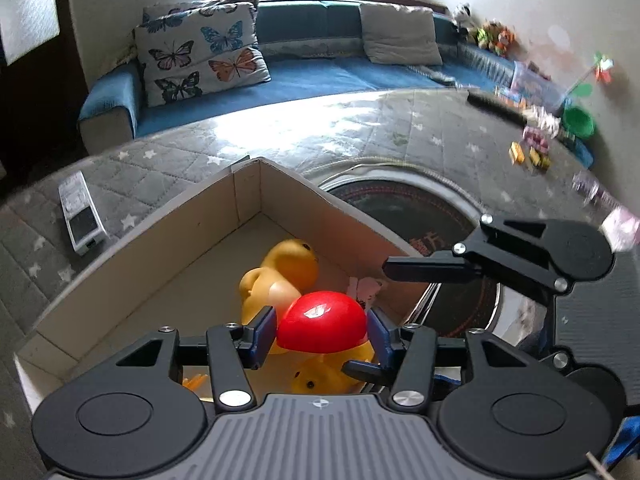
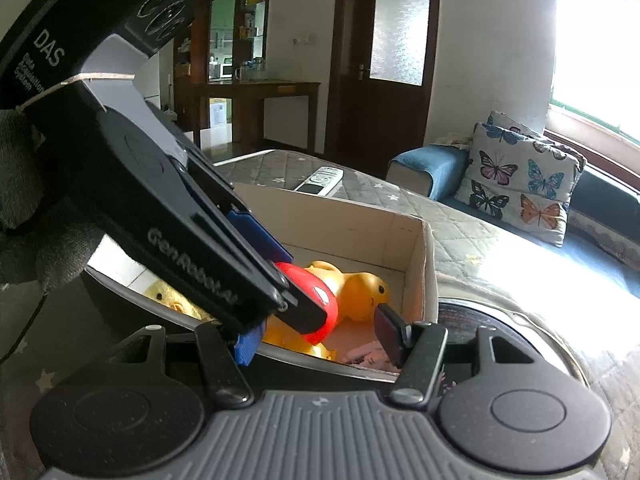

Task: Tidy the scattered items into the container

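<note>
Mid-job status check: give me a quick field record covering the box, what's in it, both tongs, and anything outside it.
container: open cardboard box on grey star mat
contents: yellow rubber ducks, small pink item
left tongs: over the box, blue pads flanking a red round toy; contact unclear
right tongs: open, empty, by the box
outside box: remote on the mat; small toys further off

Both wrist views close above the shared cardboard box [image 1: 200,248], angled down.
</note>
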A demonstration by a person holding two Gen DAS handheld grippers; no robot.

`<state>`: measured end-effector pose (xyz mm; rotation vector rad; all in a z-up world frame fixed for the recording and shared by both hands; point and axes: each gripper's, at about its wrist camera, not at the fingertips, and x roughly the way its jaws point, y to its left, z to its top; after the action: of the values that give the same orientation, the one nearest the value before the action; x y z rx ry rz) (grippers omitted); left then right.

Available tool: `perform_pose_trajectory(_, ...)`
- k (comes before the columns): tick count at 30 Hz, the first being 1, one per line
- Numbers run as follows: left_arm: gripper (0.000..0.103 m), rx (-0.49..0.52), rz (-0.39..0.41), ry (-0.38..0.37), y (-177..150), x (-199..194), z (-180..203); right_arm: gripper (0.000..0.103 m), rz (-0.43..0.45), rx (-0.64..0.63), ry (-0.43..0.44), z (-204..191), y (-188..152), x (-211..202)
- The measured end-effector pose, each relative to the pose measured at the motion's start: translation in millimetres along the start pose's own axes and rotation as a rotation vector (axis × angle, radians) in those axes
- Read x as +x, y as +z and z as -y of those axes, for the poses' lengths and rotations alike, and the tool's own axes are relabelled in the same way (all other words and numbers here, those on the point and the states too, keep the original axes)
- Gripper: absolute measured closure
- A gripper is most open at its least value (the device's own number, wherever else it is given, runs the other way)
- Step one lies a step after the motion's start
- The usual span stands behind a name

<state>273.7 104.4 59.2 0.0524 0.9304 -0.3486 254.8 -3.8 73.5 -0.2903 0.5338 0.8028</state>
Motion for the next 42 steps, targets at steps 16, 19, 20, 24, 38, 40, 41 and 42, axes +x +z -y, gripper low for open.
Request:
perform_pose_trajectory(16, 0.052, -0.158, 0.057, 0.025, -10, -18, -14, 0.032, 0.008, 0.042, -0.009, -2, -3, -2)
perform_pose_trajectory(19, 0.052, -0.178, 0.078, 0.053, -16, -26, -13, 0.024, 0.009, 0.059, -0.012, -5, -5, -5)
perform_pose_trajectory(20, 0.052, -0.184, 0.086, 0.065, -18, -28, -12, 0.023, 0.013, 0.061, -0.014, -6, -5, -7)
perform_pose_trajectory(24, 0.052, -0.215, 0.125, 0.106, -28, -41, -10, 0.021, 0.024, 0.09, -0.02, -10, -7, -12)
perform_pose_trajectory(38, 0.052, -0.271, 0.205, 0.19, -66, -73, 11, 0.0, 0.06, 0.186, -0.076, -22, -19, -33)
perform_pose_trajectory(40, 0.052, -0.277, 0.212, 0.195, -71, -76, 14, 0.0, 0.062, 0.198, -0.081, -23, -20, -36)
perform_pose_trajectory(41, 0.052, -0.282, 0.216, 0.197, -74, -77, 15, 0.0, 0.062, 0.203, -0.085, -24, -20, -37)
perform_pose_trajectory(42, 0.052, -0.288, 0.22, 0.199, -77, -78, 17, 0.0, 0.063, 0.207, -0.088, -25, -21, -38)
